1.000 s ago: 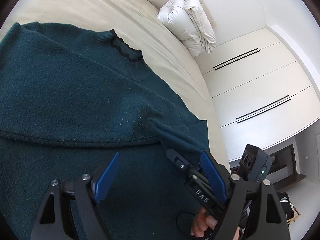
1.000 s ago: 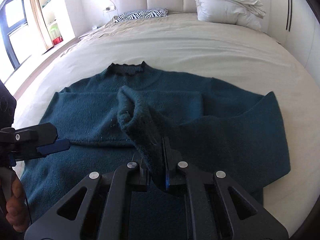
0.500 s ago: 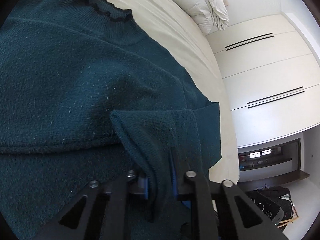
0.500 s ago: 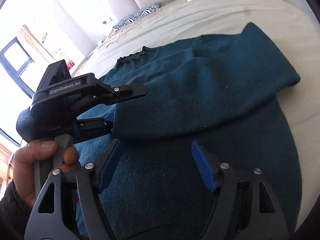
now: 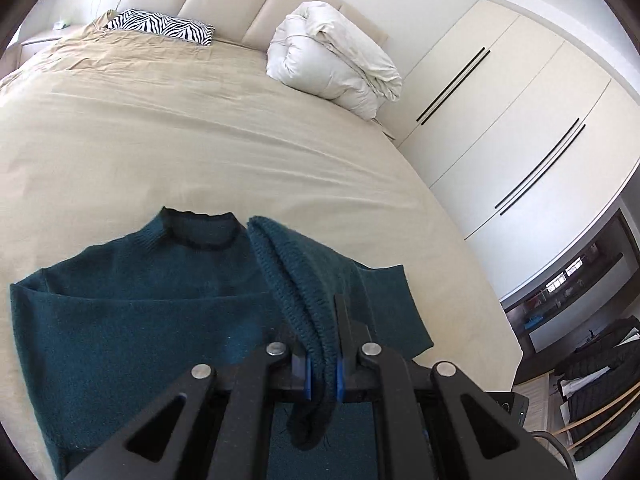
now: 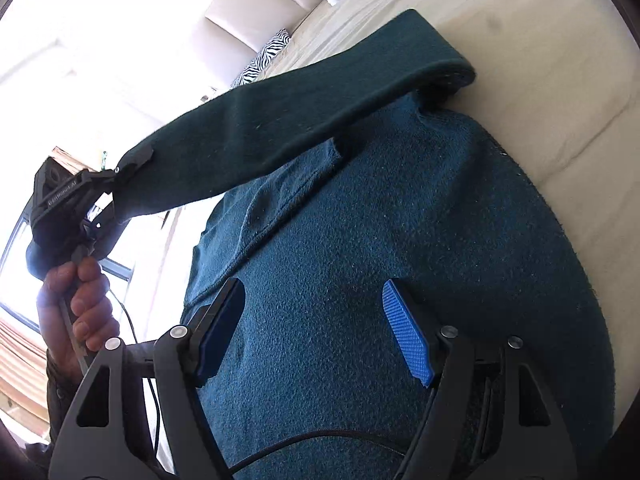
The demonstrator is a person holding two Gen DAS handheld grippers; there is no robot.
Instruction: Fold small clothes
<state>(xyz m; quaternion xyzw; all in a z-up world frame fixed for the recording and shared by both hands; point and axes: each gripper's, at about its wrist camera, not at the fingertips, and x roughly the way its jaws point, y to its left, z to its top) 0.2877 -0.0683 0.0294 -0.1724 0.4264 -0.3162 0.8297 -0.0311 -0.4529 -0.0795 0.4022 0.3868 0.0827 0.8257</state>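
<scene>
Two tools work one teal sweater point(image 5: 132, 332), which lies spread on the beige bed point(image 5: 200, 136) with its collar point(image 5: 200, 230) toward the headboard. One sleeve already lies folded across the chest, its lower edge forming a straight line over the body panel; this suggests the sleeves are being brought inward before the body is folded. The left tool point(image 5: 322, 372) is clamped on the cuff of the other sleeve point(image 5: 304, 280), the knit bunched between its blue pads point(image 5: 306, 374) and hanging a little below them. Seen from the right wrist view, that sleeve point(image 6: 320, 92) stretches taut and clear of the body from the shoulder at the bed's edge up to the left tool point(image 6: 116, 184), so the lift serves to straighten the fabric before it is laid down, probably across the chest. The left hand point(image 6: 78, 300) grips the handle in a closed fist, held high and to the side of the garment, with the tool pointing along the sleeve. The right tool point(image 6: 316, 332) hovers low over the body panel with its blue pads point(image 6: 406, 336) wide apart, holding nothing; whether they touch the knit cannot be told. Its placement suits pinning or smoothing the torso while the sleeve comes over. Behind the sweater sit a rolled white duvet point(image 5: 332, 68) and a zebra-print pillow point(image 5: 160, 30).
</scene>
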